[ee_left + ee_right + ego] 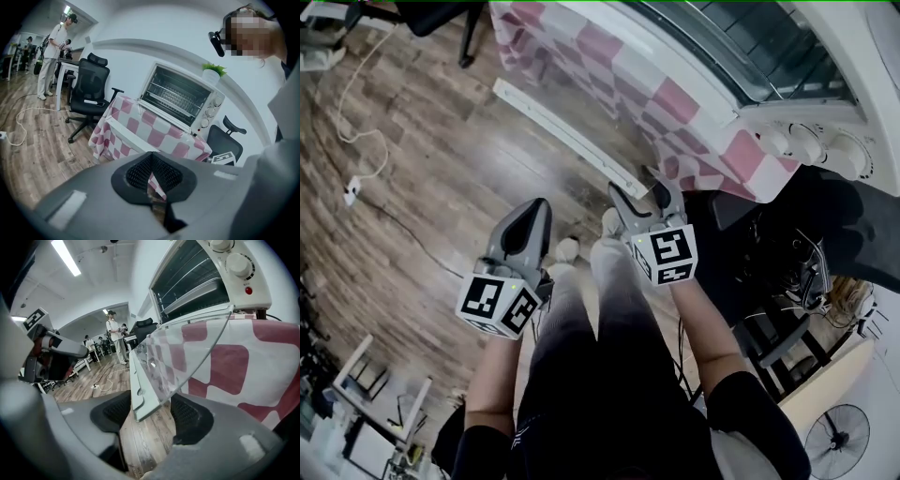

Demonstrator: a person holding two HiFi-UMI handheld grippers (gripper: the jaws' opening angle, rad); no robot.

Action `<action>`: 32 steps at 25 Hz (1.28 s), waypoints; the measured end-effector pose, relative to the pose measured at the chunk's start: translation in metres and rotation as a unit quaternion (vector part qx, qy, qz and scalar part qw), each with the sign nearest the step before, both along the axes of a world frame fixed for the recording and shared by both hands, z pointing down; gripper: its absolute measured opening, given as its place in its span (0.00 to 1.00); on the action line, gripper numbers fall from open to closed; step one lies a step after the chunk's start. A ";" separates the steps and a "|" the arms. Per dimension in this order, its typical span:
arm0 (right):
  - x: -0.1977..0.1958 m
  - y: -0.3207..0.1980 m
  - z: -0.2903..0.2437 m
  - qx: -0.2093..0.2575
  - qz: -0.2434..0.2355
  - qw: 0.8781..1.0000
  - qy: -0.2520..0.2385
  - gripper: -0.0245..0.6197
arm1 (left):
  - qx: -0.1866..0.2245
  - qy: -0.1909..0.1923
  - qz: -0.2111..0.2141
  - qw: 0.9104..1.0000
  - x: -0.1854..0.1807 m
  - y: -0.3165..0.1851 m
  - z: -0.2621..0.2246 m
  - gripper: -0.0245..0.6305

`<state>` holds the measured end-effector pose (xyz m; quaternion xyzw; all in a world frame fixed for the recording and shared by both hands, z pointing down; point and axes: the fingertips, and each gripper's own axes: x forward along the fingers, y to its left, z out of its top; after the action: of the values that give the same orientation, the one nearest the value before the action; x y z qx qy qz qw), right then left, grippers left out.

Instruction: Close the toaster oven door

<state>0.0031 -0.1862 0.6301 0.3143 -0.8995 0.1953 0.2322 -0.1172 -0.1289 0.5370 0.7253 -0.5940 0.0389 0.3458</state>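
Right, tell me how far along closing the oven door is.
Nothing is done yet: the oven door stands wide open on the toaster oven. In hand: the right gripper has its jaws open around the door's corner, not pressing it. The left gripper is shut and empty. Left: swing the door up and shut.

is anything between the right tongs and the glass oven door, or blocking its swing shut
Nothing visible. A corner of the white-framed glass toaster oven door sits between the open right tongs, and nothing sticks out of the white toaster oven opening.
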 end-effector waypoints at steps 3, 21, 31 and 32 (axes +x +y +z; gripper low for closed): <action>-0.007 -0.003 0.002 0.010 -0.008 1.000 -0.010 0.45 | -0.007 -0.001 -0.007 1.000 -0.004 0.002 0.006 0.06; -0.020 -0.007 0.002 0.058 -0.020 0.998 -0.001 0.42 | -0.007 0.008 -0.019 1.000 -0.013 0.012 0.006 0.06; -0.022 0.005 -0.025 0.035 -0.023 0.999 -0.027 0.40 | 0.008 0.006 -0.014 1.000 -0.008 0.013 -0.015 0.06; -0.023 0.007 -0.028 0.031 -0.024 0.999 -0.032 0.40 | 0.010 0.006 -0.012 1.000 -0.007 0.013 -0.018 0.06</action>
<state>-0.0198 -0.1793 0.6020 0.2936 -0.9193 0.1715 0.1982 -0.1240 -0.1160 0.5192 0.7216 -0.6015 0.0243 0.3420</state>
